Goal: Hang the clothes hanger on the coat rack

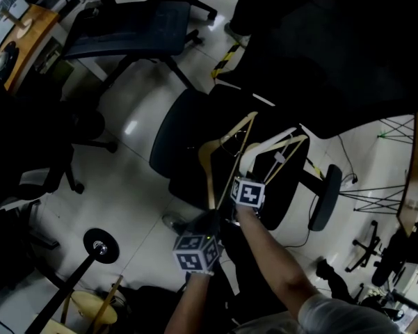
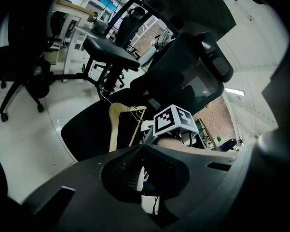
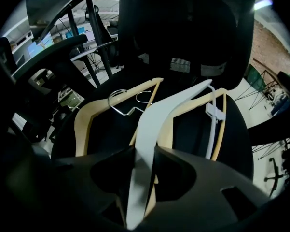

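Several hangers lie on the seat of a black office chair. A white hanger rests across a wooden one. Another wooden hanger with a wire hook lies to their left. My right gripper points steeply down and is shut on one arm of the white hanger. My left gripper hovers just in front of the seat edge, beside the right one, its jaws together with nothing in them. A black pole on a round base stands at lower left.
More black office chairs stand behind the seat and at the left. The chair's armrest sticks out to the right. A wooden desk is at upper left. Yellow-black tape marks the glossy white floor.
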